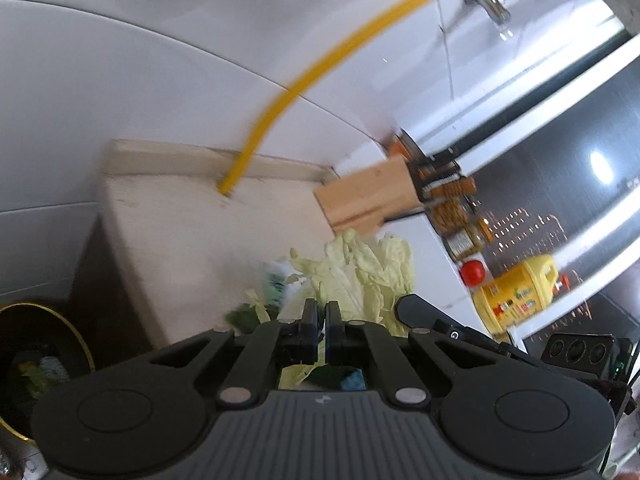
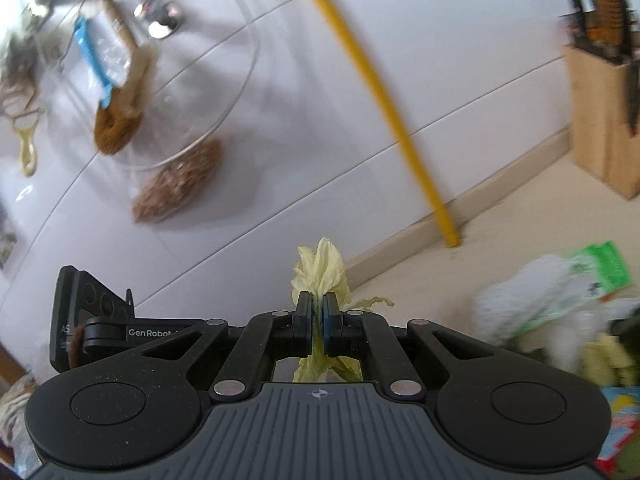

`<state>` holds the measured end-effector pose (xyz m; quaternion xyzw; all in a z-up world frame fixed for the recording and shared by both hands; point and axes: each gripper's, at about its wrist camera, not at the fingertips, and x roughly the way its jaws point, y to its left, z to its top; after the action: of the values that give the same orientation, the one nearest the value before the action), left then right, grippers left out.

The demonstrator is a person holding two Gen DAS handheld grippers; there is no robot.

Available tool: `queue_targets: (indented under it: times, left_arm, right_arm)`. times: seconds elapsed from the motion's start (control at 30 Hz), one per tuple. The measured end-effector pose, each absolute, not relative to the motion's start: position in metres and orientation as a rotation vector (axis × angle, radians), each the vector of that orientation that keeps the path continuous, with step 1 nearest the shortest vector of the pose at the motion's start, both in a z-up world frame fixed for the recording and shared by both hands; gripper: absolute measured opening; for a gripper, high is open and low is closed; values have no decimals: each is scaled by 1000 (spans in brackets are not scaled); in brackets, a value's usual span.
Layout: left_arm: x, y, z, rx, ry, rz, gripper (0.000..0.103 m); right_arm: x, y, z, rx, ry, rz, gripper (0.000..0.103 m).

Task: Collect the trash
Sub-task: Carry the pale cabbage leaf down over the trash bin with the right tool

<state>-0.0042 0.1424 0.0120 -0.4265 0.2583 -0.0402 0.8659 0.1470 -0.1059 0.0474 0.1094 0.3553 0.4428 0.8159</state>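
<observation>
Cabbage scrap, pale green and crumpled, is pinched between the pads of the right gripper; part of the leaf sticks out ahead of the tips and part hangs behind them, so the hold looks firm. It is off the counter, in front of the white tiled wall and to the left of the foot of the yellow pipe.

Further right of that pipe, a blurred heap of litter lies on the counter: whitish wrapping, a green printed packet and more yellowish leaf. The left wrist view shows the same heap, with a larger bunch of cabbage leaves below the pipe's foot.

The left gripper has its jaws pressed together. A bit of leaf shows beyond and behind the tips, but whether anything is caught between the pads cannot be told; they look empty.

A black bin with a gold rim sits well left of the pipe and below the counter edge, already holding some green and blue scraps. A wooden knife block stands to the right of the pipe.

The step in hand appears to be carrying one picked-up leaf to the bin. The next move calls for bringing the right gripper over the bin's mouth and only then spreading its jaws, so the limp leaf falls inside rather than catching on the rim. Much litter remains, so the task seems far from finished.
</observation>
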Motion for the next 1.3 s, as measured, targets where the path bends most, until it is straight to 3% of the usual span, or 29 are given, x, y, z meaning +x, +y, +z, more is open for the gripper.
queue_targets:
  times: [0.63, 1.3]
  left_arm:
    - [-77, 193, 3, -913, 503, 66, 0]
    - [-105, 216, -23, -870, 552, 108, 0]
  right_arm:
    - [117, -19, 32, 170, 835, 1101, 7]
    - [85, 27, 5, 130, 896, 1048, 7]
